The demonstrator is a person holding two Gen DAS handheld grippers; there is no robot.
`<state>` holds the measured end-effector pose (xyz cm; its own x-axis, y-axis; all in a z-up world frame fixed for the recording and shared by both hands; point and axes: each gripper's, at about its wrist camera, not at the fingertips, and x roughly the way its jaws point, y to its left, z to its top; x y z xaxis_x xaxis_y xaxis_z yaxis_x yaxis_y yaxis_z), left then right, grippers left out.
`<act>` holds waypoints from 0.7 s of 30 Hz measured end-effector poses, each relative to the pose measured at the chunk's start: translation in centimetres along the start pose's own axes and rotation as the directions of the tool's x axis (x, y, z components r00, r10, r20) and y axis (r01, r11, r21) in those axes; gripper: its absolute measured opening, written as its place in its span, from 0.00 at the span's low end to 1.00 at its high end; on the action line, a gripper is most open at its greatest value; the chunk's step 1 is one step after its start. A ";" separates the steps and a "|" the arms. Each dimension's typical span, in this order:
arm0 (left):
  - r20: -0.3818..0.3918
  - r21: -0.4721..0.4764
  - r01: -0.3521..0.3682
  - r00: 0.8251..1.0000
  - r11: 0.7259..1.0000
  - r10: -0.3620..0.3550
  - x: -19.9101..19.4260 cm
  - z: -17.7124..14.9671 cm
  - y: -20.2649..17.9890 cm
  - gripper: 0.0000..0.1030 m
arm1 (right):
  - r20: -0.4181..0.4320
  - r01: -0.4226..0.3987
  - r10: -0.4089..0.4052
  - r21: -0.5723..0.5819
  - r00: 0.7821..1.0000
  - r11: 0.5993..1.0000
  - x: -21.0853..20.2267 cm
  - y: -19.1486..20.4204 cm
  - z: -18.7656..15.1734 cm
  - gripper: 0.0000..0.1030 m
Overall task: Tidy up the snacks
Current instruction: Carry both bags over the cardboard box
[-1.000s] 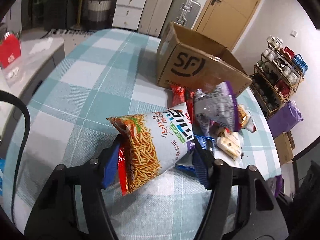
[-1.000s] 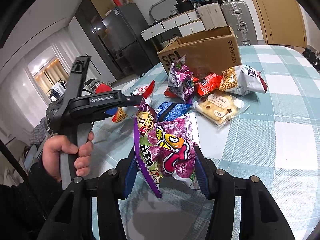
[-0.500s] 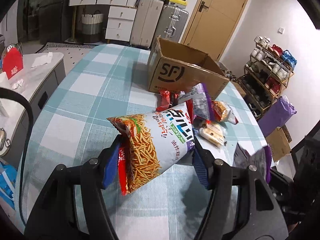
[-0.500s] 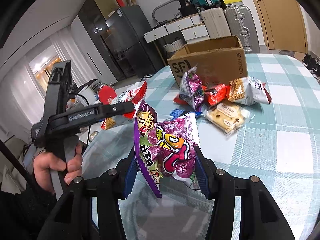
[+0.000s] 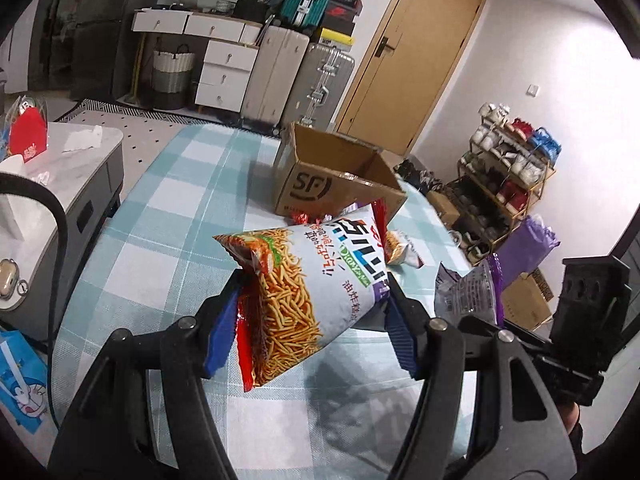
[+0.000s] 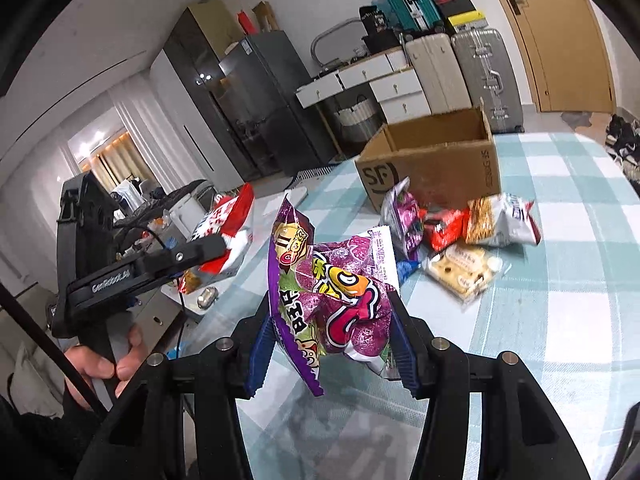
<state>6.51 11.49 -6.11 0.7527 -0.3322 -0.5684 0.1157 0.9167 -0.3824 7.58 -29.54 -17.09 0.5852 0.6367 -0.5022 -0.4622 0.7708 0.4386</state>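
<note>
My left gripper (image 5: 310, 330) is shut on a white and red bag of noodle sticks (image 5: 308, 276), held in the air above the checked table. My right gripper (image 6: 332, 340) is shut on a purple candy bag (image 6: 340, 292), also lifted off the table. In the right wrist view the left gripper (image 6: 216, 246) shows at the left with its bag (image 6: 228, 232), a hand on its handle. An open SF cardboard box (image 6: 436, 164) stands at the far side of the table. In front of it lie several loose snack packs (image 6: 460, 236).
A teal and white checked cloth covers the table (image 5: 168, 240). A grey side cabinet (image 5: 60, 184) stands left of it. Suitcases (image 5: 304, 76) and white drawers line the far wall beside a wooden door (image 5: 412, 60). A shoe rack (image 5: 508, 184) stands at the right.
Both grippers have risen with their bags. The left one pulled back from the box, so the box and snack pile look smaller and farther, and the purple bag has come into the left view.
</note>
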 end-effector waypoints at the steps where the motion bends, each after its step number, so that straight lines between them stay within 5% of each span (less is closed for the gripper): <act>1: 0.006 -0.002 0.007 1.000 1.000 -0.007 -0.6 0.0 0.0 0.61 | 0.003 -0.009 0.009 0.008 1.000 1.000 -0.2 0.1 0.2 0.51; 10: 0.033 0.019 0.044 0.998 0.999 -0.045 -3.6 0.9 -1.2 0.61 | 0.037 -0.012 0.012 0.011 0.999 1.000 -1.9 1.3 2.7 0.51; 21: 0.043 0.112 0.053 0.997 0.992 -0.058 -4.9 8.5 -4.2 0.61 | 0.118 -0.002 0.011 -0.076 0.993 0.997 -4.1 3.3 11.0 0.51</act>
<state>7.91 11.13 4.49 0.7717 -0.3751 -0.5135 0.2273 0.9169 -0.3282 11.01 -29.91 -5.40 0.6550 0.6375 -0.4057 -0.5124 0.7693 0.3817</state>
